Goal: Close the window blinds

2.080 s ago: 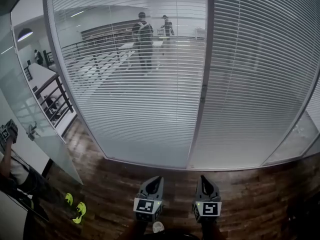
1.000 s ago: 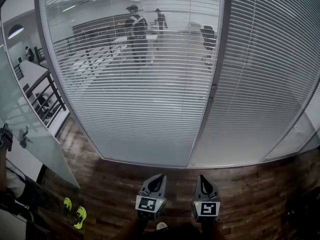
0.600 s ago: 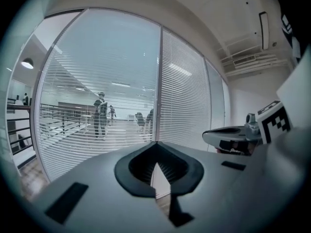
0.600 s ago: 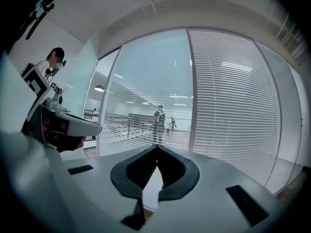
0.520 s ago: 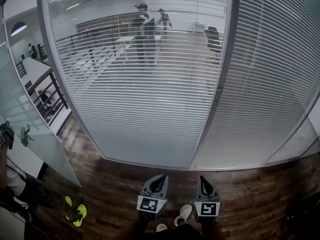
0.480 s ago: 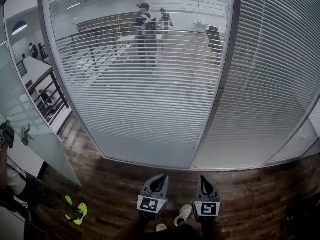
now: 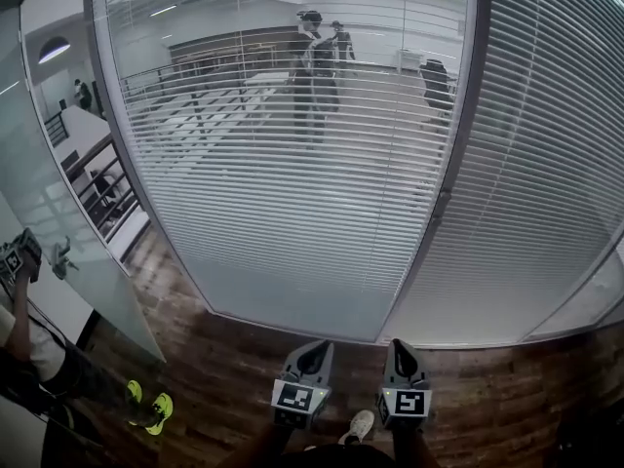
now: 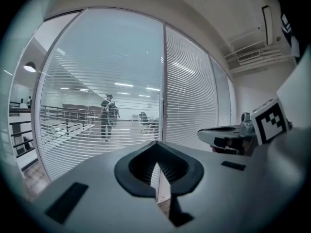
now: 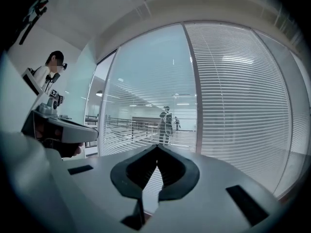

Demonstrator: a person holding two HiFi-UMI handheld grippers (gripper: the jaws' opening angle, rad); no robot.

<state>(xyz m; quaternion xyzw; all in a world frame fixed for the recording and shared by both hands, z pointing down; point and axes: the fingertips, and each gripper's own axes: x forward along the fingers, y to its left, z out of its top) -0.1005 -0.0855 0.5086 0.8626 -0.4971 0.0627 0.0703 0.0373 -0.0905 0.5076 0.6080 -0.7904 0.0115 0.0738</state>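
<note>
The window blinds fill the head view. The left panel [image 7: 292,183] has its slats turned open, so the hall behind shows through. The right panel [image 7: 546,164] has its slats turned flat and opaque. A grey post [image 7: 444,193] divides them. My left gripper [image 7: 314,351] and right gripper [image 7: 400,347] hang side by side low in that view, over the floor and short of the glass. Each is shut with nothing between its jaws. In the left gripper view the left gripper [image 8: 156,144] points at the post. The right gripper [image 9: 157,148] points at the open-slat panel.
Dark wooden floor [image 7: 214,378] runs up to the window's bottom rail. A frosted glass wall [image 7: 68,222] angles off at the left, and a person [image 9: 48,72] stands beside it. Two people [image 7: 314,66] stand beyond the blinds. My shoe [image 7: 359,425] shows between the grippers.
The post has slid right in the head view and the window's bottom rail sits nearer the grippers. Both grippers stay shut, side by side. The people beyond the glass have shifted right.
</note>
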